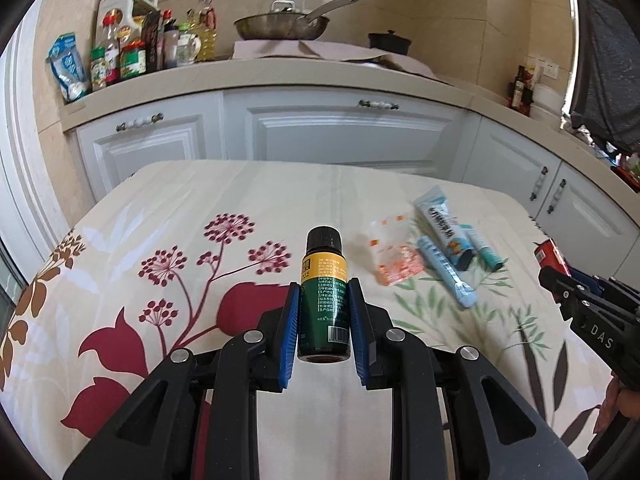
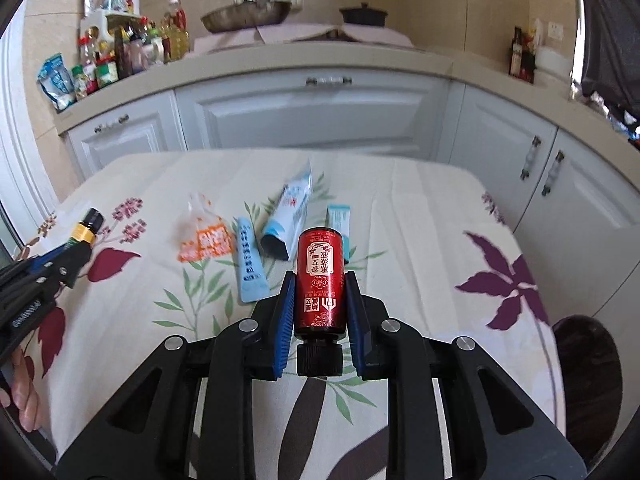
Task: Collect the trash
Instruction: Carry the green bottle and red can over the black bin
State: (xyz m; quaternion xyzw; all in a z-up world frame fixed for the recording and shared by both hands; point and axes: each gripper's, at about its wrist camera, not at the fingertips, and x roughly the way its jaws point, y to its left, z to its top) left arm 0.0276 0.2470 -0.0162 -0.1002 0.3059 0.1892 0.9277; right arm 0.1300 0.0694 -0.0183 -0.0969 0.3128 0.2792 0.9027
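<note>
My left gripper is shut on a green bottle with a yellow band and black cap, held above the flowered tablecloth. My right gripper is shut on a red bottle, cap toward the camera. On the cloth lie an orange-and-clear wrapper, a large blue tube, a light blue sachet and a small teal tube. The same items show in the right wrist view: wrapper, large tube, sachet, small tube. The right gripper shows at the left view's right edge, the left gripper at the right view's left edge.
White kitchen cabinets and a counter stand behind the table. On the counter are condiment bottles, a pan and a dark pot. A dark round stool stands right of the table.
</note>
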